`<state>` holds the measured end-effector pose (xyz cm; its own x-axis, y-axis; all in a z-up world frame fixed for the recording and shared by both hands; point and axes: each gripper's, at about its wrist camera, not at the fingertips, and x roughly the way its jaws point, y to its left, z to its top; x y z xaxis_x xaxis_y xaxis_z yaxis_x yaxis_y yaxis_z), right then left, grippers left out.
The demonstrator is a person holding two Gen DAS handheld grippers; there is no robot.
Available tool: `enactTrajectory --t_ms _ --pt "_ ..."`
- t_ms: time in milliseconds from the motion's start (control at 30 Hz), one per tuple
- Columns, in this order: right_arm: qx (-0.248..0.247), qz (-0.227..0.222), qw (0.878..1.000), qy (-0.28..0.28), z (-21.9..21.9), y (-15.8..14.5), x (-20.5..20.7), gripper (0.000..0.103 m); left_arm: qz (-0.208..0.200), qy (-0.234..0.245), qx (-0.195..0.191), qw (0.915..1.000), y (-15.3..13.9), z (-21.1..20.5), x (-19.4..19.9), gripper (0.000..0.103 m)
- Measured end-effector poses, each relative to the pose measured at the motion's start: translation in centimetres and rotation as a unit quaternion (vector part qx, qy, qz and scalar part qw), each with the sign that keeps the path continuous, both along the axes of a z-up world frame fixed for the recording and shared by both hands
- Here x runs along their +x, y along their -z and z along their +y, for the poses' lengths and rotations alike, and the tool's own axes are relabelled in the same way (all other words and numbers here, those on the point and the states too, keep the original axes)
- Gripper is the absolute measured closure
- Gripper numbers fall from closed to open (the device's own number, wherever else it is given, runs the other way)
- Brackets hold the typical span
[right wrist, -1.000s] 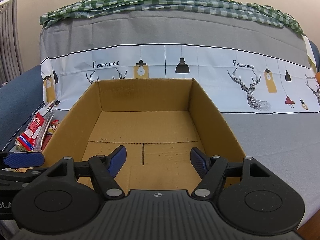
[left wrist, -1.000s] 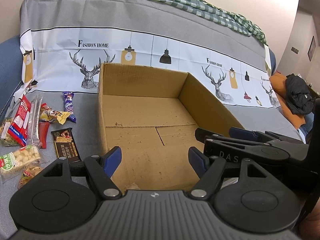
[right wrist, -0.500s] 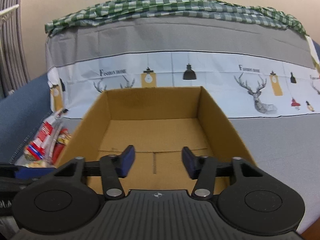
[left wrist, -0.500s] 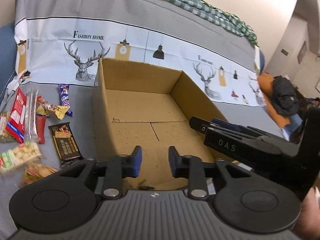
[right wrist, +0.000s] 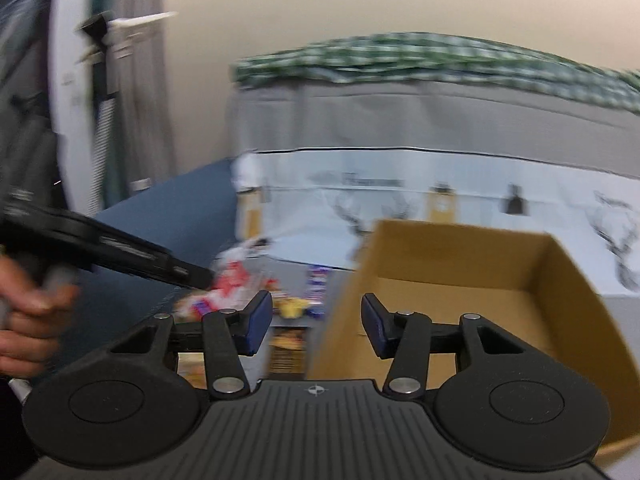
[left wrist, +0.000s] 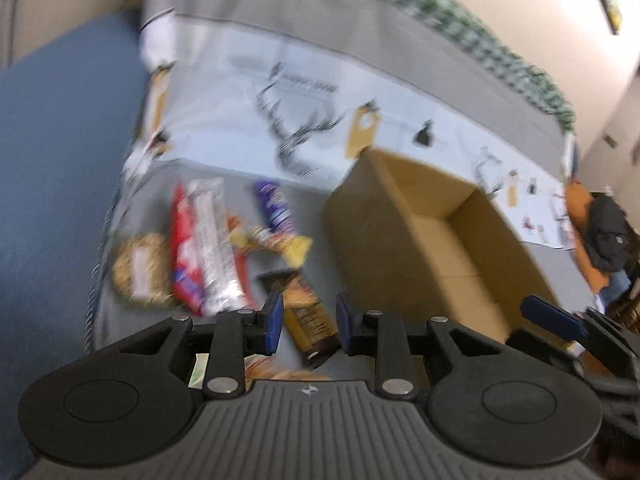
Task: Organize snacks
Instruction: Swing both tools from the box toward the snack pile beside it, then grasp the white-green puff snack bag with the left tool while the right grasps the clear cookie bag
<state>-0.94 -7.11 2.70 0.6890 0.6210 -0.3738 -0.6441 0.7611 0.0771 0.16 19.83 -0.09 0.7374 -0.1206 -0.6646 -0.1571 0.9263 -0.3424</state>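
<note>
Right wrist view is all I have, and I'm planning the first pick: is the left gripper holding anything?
Observer: No. The left gripper has its jaws narrowly apart with nothing between the pads; a dark brown bar lies on the cloth below them.
Operator: What lies furthest left in the snack pile?
Observer: A round biscuit pack, next to a red packet.
Operator: Anything past the box on the right?
Observer: A black jacket lying on something orange.

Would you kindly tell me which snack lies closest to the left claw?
The dark brown and gold bar, lying just beyond the left claw, seen between its fingers; the red, silver and purple packets sit farther back.
</note>
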Motion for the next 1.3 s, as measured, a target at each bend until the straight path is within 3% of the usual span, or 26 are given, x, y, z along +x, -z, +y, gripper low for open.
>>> enactTrajectory --t_ms 167,267,367,400,667,767,867,1133,1300 --pt "-0.01 -0.002 0.998 -0.066 4.2 0.2 -2.7 0.046 0.019 -0.005 -0.005 0.9998 0.8 1.7 0.4 0.072" --pt "-0.042 0.002 0.995 -0.094 6.9 1.7 -3.1 0.044 0.035 -0.01 -0.008 0.9993 1.5 2.2 0.6 0.072" --pt "-0.067 0.017 0.99 -0.124 8.9 3.0 -2.8 0.029 0.047 -0.007 -0.011 0.9988 2.0 2.5 0.9 0.071" --pt "-0.073 0.017 0.989 -0.129 9.4 3.7 -2.7 0.029 0.05 -0.007 -0.007 0.9987 2.2 2.5 0.9 0.07" --pt "-0.117 0.054 0.982 -0.138 12.4 7.5 -1.3 0.024 0.069 -0.021 -0.003 0.9974 2.9 3.4 0.8 0.065" --pt "-0.143 0.047 0.978 -0.143 13.1 9.0 -1.2 0.024 0.074 -0.025 -0.003 0.997 3.1 3.6 1.0 0.064" --pt "-0.161 0.033 0.976 -0.145 13.3 9.8 -1.3 0.024 0.078 -0.027 -0.001 0.9966 3.2 3.5 1.2 0.057" --pt "-0.185 0.025 0.973 -0.138 13.2 10.6 -1.0 0.026 0.09 -0.039 0.001 0.9952 3.8 3.8 1.5 0.056" --pt "-0.191 0.029 0.972 -0.134 13.1 10.9 -0.8 0.027 0.113 -0.036 0.026 0.9926 4.7 3.3 2.2 0.039"
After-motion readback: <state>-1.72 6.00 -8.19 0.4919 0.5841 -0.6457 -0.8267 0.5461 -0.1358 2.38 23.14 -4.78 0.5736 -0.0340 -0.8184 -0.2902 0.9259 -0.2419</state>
